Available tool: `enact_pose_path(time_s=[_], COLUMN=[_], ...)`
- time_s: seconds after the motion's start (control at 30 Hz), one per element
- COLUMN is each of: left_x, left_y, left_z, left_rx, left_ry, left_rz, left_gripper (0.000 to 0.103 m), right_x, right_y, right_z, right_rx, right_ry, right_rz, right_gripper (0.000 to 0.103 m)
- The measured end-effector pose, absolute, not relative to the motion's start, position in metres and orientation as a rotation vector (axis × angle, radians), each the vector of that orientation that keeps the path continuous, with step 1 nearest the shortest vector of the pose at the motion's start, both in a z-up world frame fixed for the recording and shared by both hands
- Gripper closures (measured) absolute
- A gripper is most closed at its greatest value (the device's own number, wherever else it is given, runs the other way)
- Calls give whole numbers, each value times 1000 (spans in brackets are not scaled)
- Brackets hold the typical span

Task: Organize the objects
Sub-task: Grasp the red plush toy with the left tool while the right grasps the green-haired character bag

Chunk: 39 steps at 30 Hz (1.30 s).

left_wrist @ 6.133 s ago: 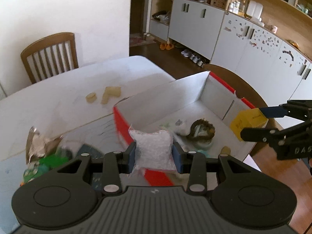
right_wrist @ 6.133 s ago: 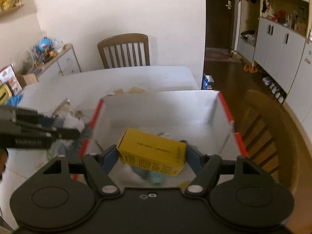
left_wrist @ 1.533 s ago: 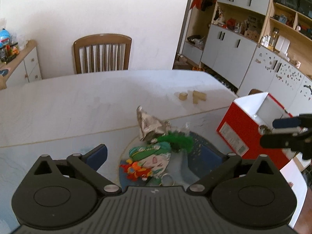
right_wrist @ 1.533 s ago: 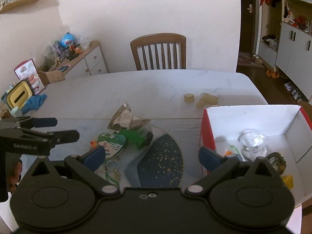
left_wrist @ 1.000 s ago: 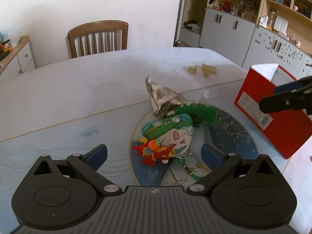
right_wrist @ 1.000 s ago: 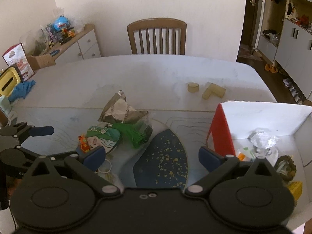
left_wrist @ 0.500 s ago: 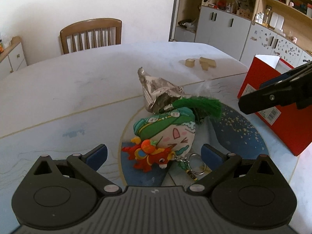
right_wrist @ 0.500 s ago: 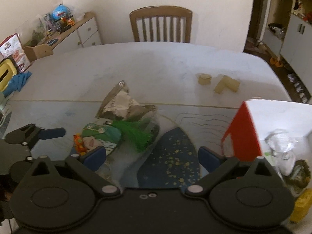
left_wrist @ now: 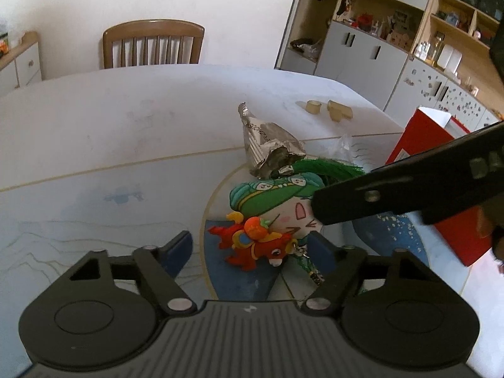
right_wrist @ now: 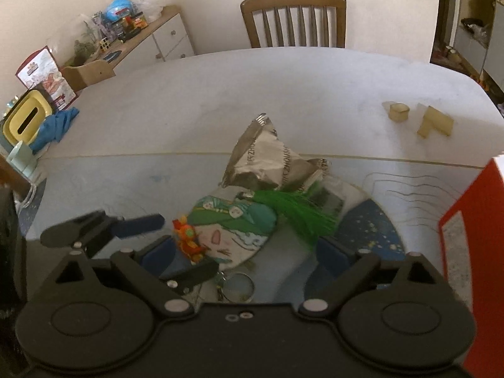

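Left gripper [left_wrist: 250,247]: jaws spread wide, gripping nothing, low over the table [left_wrist: 94,132] with the red-orange charm end of the cartoon-face keychain [left_wrist: 277,214] between the blue pads. Keychain flat on the blue patterned mat, long axis from key ring nearest the cameras up through the green-hatted face to the green tassel [right_wrist: 299,211] against the crumpled foil wrapper [right_wrist: 267,160]. Right gripper [right_wrist: 245,256]: jaws equally wide, empty, straddling the keychain's lower edge, red box [right_wrist: 472,236] at far right.
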<state>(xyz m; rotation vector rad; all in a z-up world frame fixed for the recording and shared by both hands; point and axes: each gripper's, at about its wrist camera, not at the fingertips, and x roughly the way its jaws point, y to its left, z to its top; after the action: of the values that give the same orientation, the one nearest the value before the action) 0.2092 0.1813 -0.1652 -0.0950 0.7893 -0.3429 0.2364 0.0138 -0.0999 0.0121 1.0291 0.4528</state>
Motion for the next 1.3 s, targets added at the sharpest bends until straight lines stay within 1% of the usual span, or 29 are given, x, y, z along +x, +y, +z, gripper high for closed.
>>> enact_pose_path(time_s=[0.07,0.17,0.23,0.27,0.3,0.37,0.47,0.53,0.67,0.7,0.73,0.8,0.83,1.07,1.17,1.2,1.23,1.3], left_x=[210,212,213,214,214,215,215,215,216,215,215,214,213,204,195,193,192,188], left_y=[183,186,187,188,189,191,191,192,193,194,195,197,197,202,200,199,199,199], left_z=[-166,-167,-166,-166,-166,-167,-167,-168,-168,-168,-167,-166,-166,-162,-160,-159,-158,-156], left_rx=[-114,-146,-158,-167,-180,-198,-202,-207,-217,-218,-222,-234,-233,-238,-230,-227,-226,-225], left_ry=[792,792,787,787,788,788,783,782,780,779,779,781,781,796,794,797,800,802], left_rz=[-344,-356,-358,-358,-362,-375,-382,-383,-383,-379,-376,-378,-376,-358,-357,-354,-352,-348], left_gripper=[28,35,36,39,46,52,55,56,56,56,56,62,63,65,65,65,65,65], right_x=[240,246,249,251,252,254,256,257,258,259,259,260,259,252,247,245,243,241], right_y=[19,25,28,29,30,32,36,37,38,37,36,32,31,29,25,24,22,19], right_z=[-104,-108,-111,-112,-114,-115,-117,-119,-122,-123,-124,-124,-124,-118,-113,-111,-110,-110], right_rx=[25,56,83,97,111,133,153,165,184,187,186,202,204,187,195,196,200,203], right_ry=[1043,1062,1074,1080,1087,1093,1101,1109,1125,1127,1128,1129,1126,1097,1088,1084,1084,1089], right_rz=[440,420,402,392,382,369,357,341,312,303,294,292,291,310,325,331,337,345], right_gripper=[8,8,8,8,9,10,15,21,30,37,46,51,53,66,76,82,84,85])
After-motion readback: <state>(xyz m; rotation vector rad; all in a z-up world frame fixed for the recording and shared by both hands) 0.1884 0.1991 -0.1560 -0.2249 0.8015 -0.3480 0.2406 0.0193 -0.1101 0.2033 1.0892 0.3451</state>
